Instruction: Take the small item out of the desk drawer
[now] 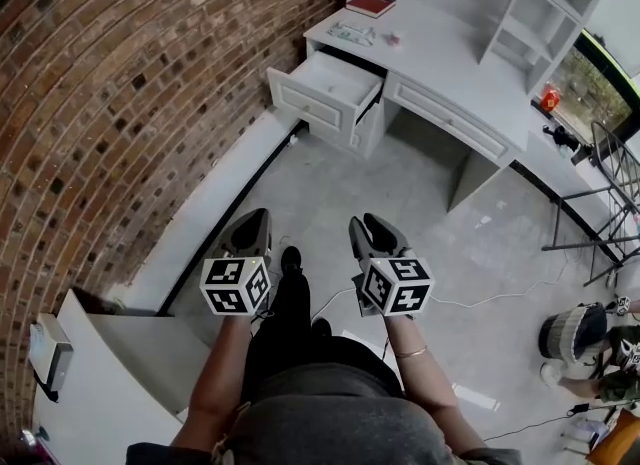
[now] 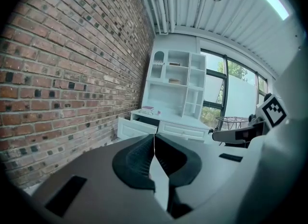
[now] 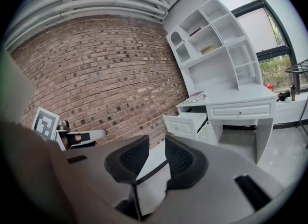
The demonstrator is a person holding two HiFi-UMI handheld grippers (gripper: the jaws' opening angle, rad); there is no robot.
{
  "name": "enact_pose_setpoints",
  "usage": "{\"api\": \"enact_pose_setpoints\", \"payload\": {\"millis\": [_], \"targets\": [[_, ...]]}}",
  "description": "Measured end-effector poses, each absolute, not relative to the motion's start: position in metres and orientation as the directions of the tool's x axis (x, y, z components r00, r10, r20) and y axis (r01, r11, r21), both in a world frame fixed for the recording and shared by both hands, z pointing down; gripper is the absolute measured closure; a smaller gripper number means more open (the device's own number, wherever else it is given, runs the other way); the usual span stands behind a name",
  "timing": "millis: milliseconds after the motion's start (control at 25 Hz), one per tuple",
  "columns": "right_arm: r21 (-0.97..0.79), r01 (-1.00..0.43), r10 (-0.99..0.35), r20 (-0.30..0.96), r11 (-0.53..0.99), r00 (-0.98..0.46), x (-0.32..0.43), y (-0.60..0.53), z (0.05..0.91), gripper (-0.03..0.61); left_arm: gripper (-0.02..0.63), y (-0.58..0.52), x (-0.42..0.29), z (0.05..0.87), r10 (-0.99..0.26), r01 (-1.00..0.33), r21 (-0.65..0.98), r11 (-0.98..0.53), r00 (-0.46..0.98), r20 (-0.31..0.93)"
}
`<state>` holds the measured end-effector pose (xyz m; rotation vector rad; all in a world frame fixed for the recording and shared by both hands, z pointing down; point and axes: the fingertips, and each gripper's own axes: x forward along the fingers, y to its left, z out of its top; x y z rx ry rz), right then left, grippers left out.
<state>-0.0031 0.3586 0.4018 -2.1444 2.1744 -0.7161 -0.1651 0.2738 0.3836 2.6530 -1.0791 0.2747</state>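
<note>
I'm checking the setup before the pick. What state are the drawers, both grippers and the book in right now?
Desk drawer: pulled open.
Wide drawer beside it: closed.
Left gripper: jaws together, nothing between them.
Right gripper: jaws apart, nothing between them.
Red book: closed, lying flat on the desk top.

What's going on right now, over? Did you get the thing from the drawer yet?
Left gripper shut, empty. Right gripper open, empty. Drawer open, well ahead; small item not visible. Nothing seen blocking the way.
</note>
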Motion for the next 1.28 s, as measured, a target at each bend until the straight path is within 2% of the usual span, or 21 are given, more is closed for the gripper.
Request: {"api": "enact_pose_setpoints", "payload": {"millis": [920,1280], "targets": [[-0.297,-0.948,-0.938,0.348,-0.114,0.004,0.052,0.117,0.401,0.453,0.591,0.028,-0.109,0.41,-0.596,-0.666,0.231,-0.71,0.742,0.306],[-0.289,-0.945,-0.929,0.369,-0.152,0.036,0.067,0.052,0.399,0.457,0.591,-0.035,-0.093,0.408,-0.57,-0.643,0.228,-0.731,0.759,0.314]]}}
